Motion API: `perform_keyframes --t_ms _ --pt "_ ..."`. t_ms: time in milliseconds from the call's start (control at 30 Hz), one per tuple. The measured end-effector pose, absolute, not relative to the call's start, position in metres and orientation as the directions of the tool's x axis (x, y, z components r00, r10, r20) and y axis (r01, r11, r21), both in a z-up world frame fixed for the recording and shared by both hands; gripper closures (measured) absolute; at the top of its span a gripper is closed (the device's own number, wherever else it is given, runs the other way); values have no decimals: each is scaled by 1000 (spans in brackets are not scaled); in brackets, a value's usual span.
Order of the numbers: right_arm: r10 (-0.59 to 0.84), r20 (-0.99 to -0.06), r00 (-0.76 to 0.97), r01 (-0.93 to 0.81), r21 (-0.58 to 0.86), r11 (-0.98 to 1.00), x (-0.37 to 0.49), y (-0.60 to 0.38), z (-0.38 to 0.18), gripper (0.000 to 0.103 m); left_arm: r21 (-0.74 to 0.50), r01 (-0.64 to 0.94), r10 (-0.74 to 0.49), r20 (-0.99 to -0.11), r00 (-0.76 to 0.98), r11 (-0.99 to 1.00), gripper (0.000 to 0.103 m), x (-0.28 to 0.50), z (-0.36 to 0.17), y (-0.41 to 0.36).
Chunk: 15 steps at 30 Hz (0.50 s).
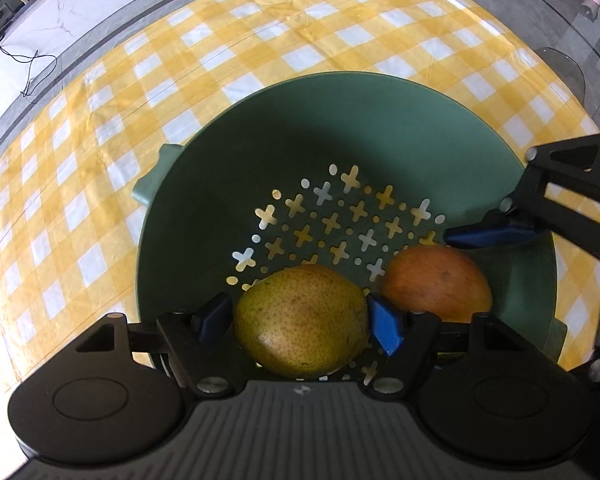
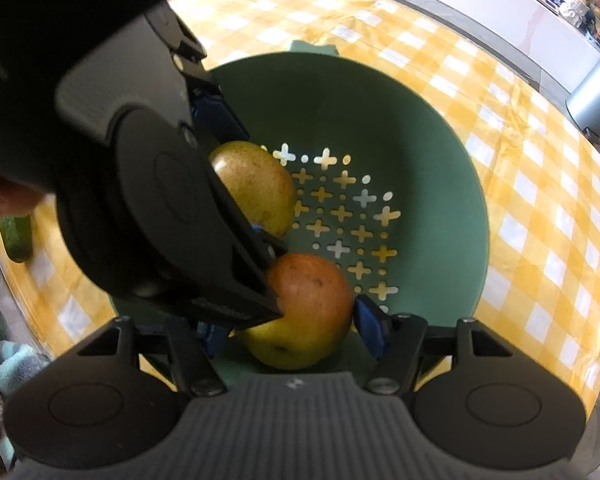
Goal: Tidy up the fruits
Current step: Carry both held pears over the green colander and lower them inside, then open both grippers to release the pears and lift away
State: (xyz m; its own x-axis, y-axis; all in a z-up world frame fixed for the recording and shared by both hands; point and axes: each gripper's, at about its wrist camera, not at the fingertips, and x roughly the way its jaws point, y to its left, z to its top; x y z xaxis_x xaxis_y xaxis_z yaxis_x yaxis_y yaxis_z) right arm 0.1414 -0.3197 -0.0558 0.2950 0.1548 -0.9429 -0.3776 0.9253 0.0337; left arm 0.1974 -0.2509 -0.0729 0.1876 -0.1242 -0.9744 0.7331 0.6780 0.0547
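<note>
A green colander [image 1: 380, 120] with cross-shaped holes stands on the yellow checked tablecloth; it also shows in the right wrist view [image 2: 420, 128]. My left gripper [image 1: 300, 320] is inside it, with its blue pads against both sides of a yellow-green speckled pear [image 1: 300, 320]. That pear shows in the right wrist view [image 2: 256, 188]. My right gripper [image 2: 296, 328] holds a red-orange and yellow fruit [image 2: 308, 300] between its pads, low in the colander. That fruit shows in the left wrist view [image 1: 436, 280], with a right finger [image 1: 488, 236] beside it.
The left gripper's body [image 2: 140, 180] hides the left part of the right wrist view. A green cucumber-like thing [image 2: 18, 236] lies on the cloth at the left. A grey bin [image 2: 592, 96] stands beyond the table.
</note>
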Motion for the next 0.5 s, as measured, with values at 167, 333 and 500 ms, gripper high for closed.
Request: perform_keyframes --t_ms 167,333,500 --pt "152 -936 316 -339 39 940 137 -322 -44 36 30 718 -157 -969 193 695 19 196 -67 -246" --pt "144 -917 372 -303 27 953 126 -321 -29 31 -20 699 -244 -944 221 715 24 190 -42 -228" --pt "115 -871 478 -204 18 979 104 -316 -6 27 -52 690 -359 -881 309 722 24 170 9 -199"
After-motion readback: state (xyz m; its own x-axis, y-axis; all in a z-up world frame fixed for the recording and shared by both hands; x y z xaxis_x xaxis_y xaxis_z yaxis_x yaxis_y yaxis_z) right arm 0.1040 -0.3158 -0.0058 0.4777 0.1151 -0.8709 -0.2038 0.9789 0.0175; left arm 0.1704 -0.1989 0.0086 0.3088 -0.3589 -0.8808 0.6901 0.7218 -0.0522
